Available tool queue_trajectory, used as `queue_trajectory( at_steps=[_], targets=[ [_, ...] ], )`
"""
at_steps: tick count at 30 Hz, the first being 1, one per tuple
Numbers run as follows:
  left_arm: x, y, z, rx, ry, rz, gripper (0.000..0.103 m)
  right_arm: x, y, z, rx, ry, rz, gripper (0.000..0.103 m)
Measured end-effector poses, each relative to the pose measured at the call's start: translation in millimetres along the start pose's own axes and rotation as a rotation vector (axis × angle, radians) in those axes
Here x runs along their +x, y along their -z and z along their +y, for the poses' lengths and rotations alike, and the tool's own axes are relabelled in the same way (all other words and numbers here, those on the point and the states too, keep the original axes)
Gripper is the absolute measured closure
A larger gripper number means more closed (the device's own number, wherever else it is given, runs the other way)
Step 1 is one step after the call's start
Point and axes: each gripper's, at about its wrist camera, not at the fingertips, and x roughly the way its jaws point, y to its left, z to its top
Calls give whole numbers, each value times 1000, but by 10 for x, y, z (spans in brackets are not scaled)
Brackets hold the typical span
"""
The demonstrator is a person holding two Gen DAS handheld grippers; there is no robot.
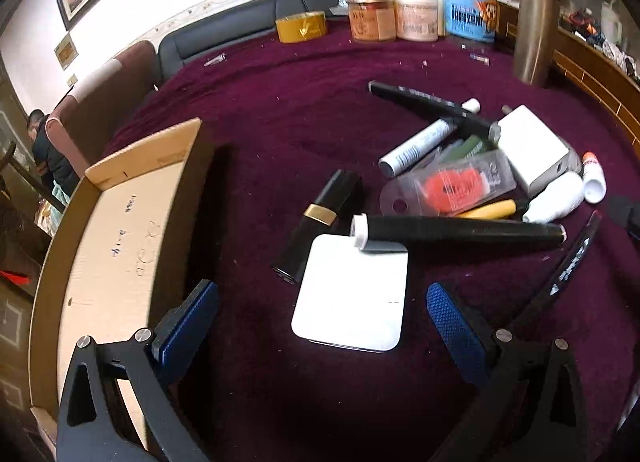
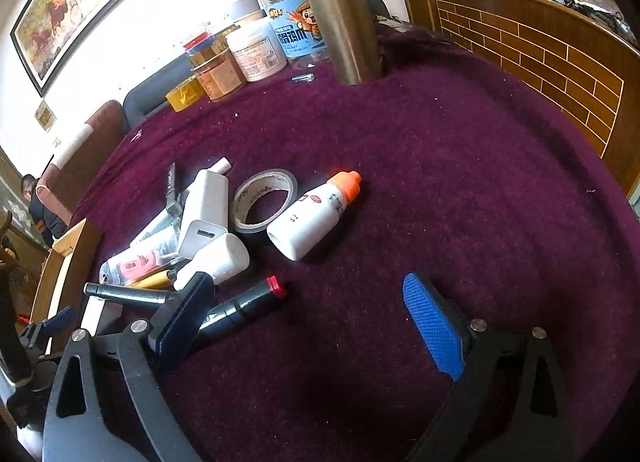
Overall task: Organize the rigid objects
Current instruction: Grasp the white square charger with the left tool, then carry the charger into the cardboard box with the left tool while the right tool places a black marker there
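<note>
A pile of small rigid items lies on the purple cloth: a flat white box [image 1: 352,294], a black lipstick tube with a gold band [image 1: 320,221], black markers [image 1: 460,230], a white charger [image 1: 532,149] and a clear case with an orange part [image 1: 452,181]. An empty cardboard box [image 1: 116,246] stands to the left. My left gripper [image 1: 320,322] is open, its jaws on either side of the white box, above it. My right gripper [image 2: 316,318] is open and empty; a black marker with a red cap [image 2: 244,306] lies by its left finger. A white bottle with an orange cap [image 2: 316,213] and a tape roll [image 2: 262,199] lie ahead.
Jars [image 1: 370,17], a yellow tape roll [image 1: 301,26] and a steel flask [image 1: 534,25] stand at the table's far edge. A wooden counter [image 2: 540,45] is on the right. A sofa [image 1: 224,33] and a person [image 1: 44,149] are beyond the table on the left.
</note>
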Motion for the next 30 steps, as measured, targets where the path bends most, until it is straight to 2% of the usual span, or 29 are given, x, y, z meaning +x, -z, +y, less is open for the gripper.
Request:
queue_trajectory(
  at_steps=[5,6,7,8,9,10,11,17,23,25,27,30],
  targets=[
    [35,-28,76,-44,16,4,5,14,-2,-8,6,4,11,7],
    [46,-30,91,-56,32,7,10,17,-3,-9,6,6,12,7],
    [47,-28,115,-71,58,7,24,19,-3,-7,5,7,13,7],
    [40,-22,142,-89,99,6,32,21,-5,-4,5,7,15,7],
    [26,-17,154,-99,131,3,44,25,-6,-1,4,10,16,7],
    [2,-12,145,-94,125,-2,62,26,-5,1,3,12,17,7],
    [-25,-7,131,-84,123,-8,64,28,-5,3,1,15,17,7],
    [-197,78,250,-158,212,-7,64,44,-13,9,-3,21,21,7],
    [-629,241,466,-213,307,-84,64,51,-18,46,-29,34,38,6],
    [-740,292,551,-223,341,-109,64,-42,-42,119,-77,56,22,6],
    [-804,330,628,-232,347,-124,64,-161,-98,229,-130,61,-7,6],
    [-869,410,757,-250,322,-119,64,-201,-249,485,-188,-2,27,6]
  ],
)
